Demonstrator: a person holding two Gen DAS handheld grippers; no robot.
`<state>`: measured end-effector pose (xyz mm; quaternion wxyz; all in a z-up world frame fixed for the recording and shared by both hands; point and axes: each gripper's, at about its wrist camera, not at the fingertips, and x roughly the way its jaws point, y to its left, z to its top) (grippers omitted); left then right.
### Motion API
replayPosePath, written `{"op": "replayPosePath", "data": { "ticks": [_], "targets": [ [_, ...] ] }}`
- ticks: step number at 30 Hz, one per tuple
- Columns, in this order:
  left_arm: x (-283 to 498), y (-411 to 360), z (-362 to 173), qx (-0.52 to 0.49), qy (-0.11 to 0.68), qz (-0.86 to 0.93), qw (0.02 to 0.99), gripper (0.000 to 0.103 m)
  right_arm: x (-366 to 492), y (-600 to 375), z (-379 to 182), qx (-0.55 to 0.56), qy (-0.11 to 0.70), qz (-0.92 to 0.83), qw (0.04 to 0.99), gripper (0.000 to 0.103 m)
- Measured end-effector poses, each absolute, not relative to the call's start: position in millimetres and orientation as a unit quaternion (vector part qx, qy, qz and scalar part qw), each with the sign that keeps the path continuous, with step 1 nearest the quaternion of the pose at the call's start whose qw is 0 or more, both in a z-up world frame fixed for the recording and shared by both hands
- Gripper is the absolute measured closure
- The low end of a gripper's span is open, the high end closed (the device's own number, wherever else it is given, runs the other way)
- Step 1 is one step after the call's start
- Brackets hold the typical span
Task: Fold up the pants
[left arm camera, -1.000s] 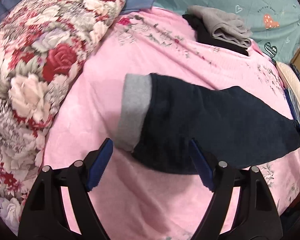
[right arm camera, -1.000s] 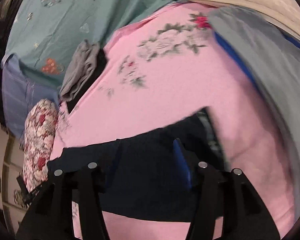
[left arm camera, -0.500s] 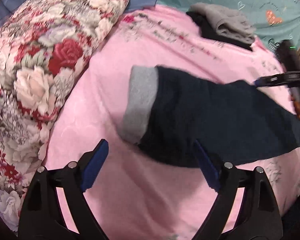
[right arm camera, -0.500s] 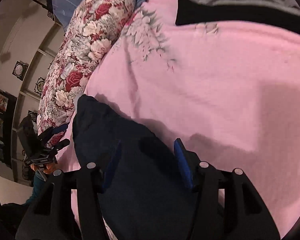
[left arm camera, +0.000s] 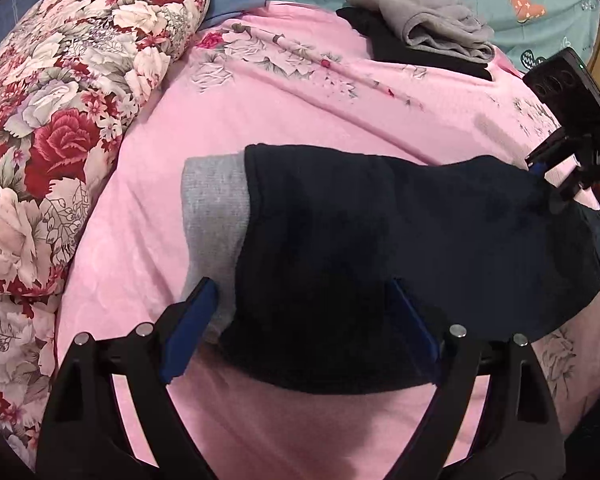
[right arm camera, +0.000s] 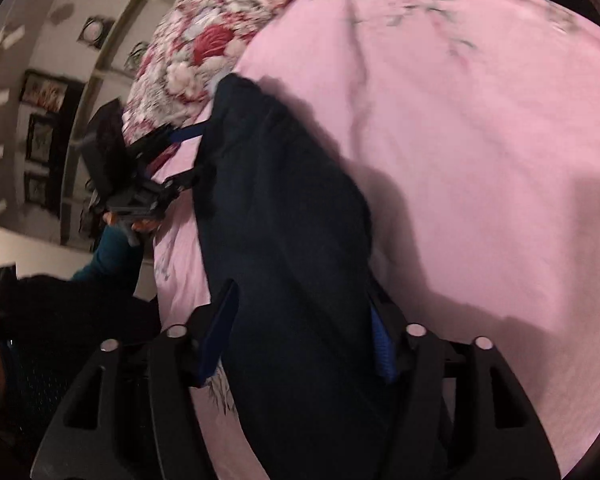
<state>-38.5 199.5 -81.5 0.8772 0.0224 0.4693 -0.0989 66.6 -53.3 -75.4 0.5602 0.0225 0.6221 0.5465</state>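
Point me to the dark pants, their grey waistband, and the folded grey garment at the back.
dark pants (left arm camera: 380,248), left wrist view, middle of the navy fabric.
grey waistband (left arm camera: 214,216), left wrist view, centre of the grey band.
folded grey garment (left arm camera: 432,24), left wrist view, its top fold.

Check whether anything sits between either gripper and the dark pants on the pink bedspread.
Nothing visible does. The left gripper and right gripper are both open, straddling the dark pants; only cloth lies between their fingers.

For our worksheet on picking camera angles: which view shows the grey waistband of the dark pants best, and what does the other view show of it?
The left wrist view shows it best: the grey waistband lies in plain, sharp sight at the left end of the dark pants, on the pink bedspread. The right wrist view is blurred and shows mainly dark cloth; the waistband cannot be made out there.
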Motion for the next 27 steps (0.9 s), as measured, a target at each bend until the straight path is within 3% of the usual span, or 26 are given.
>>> {"op": "replayPosePath", "data": {
  "ticks": [5, 11, 16, 23, 27],
  "targets": [
    [-33.0, 204.6, -84.3, 0.016, 0.474, -0.087, 0.876, 0.015, 89.8, -45.3, -83.2, 0.102, 0.584, 0.543, 0.595, 0.030],
    [-32.5, 209.0, -87.3, 0.021, 0.478, -0.070, 0.875, 0.010, 120.2, -93.6, -70.0, 0.276, 0.530, 0.520, 0.610, 0.030],
    [-34.4, 217.9, -91.6, 0.002, 0.481, -0.069, 0.874, 0.008, 109.9, -95.1, -57.2, 0.173, 0.569, 0.493, 0.635, 0.030],
    [-35.2, 218.3, -94.9, -0.002, 0.482, -0.067, 0.873, 0.007, 83.5, -100.8, -79.3, 0.058, 0.642, 0.493, 0.584, 0.030],
    [-33.5, 219.1, -96.3, -0.010, 0.488, -0.068, 0.870, 0.007, 60.2, -97.6, -67.3, -0.008, 0.628, 0.541, 0.559, 0.030]
  ]
}}
